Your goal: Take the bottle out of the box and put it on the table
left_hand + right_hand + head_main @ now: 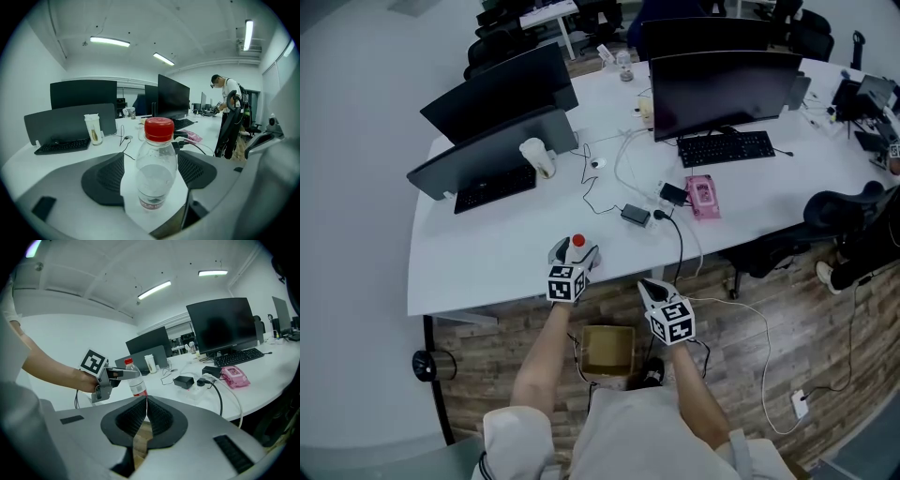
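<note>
**First spotter:** Your left gripper [574,253] sits over the near edge of the table [478,267]. Its jaws are spread wide, and the bottle [156,164] stands upright between them.

**Second spotter:** And you aren't squeezing it. Your left gripper view shows a plain gap between the left pad and the clear body, while the right pad is just beside it. The red cap [159,129] is on top, and the base rests on the white table.

**First spotter:** Your right gripper [146,401] hangs just off the table's edge, to the right of the other one. Its jaws are closed together with nothing between them.

**Second spotter:** Look down between your arms and you'll see the cardboard box [609,349] on the wooden floor [506,347], close under the table's edge. The bottle is out of it.

**First spotter:** Farther back on the table you have a paper cup [536,156] beside a keyboard [495,187]. A dark monitor [722,89] stands to the right. Nearer you are a black power brick [635,214] with its cables and a pink pack [701,195].
</note>
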The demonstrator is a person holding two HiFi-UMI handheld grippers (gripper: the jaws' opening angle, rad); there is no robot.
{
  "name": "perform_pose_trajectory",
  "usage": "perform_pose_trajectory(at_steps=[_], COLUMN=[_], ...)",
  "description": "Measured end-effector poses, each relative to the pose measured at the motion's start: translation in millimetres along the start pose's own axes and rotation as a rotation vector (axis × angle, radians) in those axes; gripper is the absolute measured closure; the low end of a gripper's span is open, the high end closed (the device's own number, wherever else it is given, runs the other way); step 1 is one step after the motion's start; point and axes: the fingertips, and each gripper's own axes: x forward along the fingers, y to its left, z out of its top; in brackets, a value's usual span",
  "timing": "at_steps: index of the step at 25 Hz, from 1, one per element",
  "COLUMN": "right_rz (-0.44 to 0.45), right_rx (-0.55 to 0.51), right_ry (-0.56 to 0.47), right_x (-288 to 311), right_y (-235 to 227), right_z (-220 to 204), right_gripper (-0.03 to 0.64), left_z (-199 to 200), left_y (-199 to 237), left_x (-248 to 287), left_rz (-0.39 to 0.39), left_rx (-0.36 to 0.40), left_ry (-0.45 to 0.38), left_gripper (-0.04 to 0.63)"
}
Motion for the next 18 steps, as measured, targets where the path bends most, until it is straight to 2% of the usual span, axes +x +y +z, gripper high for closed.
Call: perform_pose_trajectory(at_steps=[8,14,18], right_rz=[-0.012,-0.035,-0.045], right_rx=[0.001,0.005,-0.01], right_ry=[-0.023,-0.046,-0.067], right_x=[-8,-18,-26], right_y=[39,70,92], right_z=[2,3,7], right_gripper=[0.577,0.577,0.577], left_z=[-19,-21,-25], left_y=[-10,-23,-30], left_x=[-53,-107,-144], left_rz=[-0.016,-0.055,-0.053], left_rx=[-0.039,-0.007,-0.043], left_ry=[-0.025,-0.081,-0.134], left_gripper=[0.245,0.245,0.245])
